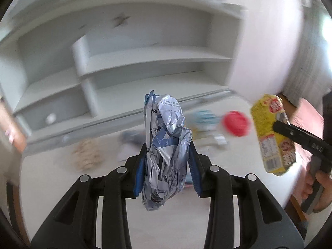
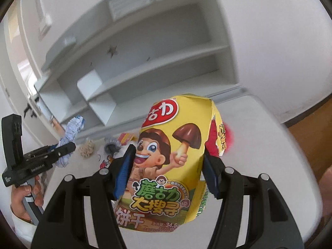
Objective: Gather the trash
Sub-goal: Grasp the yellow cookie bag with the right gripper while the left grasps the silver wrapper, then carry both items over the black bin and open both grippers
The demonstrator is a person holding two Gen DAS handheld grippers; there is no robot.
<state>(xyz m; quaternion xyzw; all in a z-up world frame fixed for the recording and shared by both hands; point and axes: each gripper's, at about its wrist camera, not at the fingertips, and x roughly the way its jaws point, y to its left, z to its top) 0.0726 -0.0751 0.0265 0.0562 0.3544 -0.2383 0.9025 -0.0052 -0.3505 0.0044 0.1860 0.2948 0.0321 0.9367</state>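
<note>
We hold both: left gripper (image 1: 168,157) clamps wrapper (image 1: 164,155) upright, right gripper (image 2: 168,170) clamps box (image 2: 172,161) upright; remaining trash (image 1: 235,125) lies far, on the surface (image 1: 176,217).

Left gripper (image 1: 168,161) and right gripper (image 2: 168,170) clamped (2 hands, apparently raised).

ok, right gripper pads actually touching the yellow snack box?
Touching. The right wrist view shows the right gripper with both blue pads pressed against the sides of the yellow snack box, which is lifted off the table.
</note>
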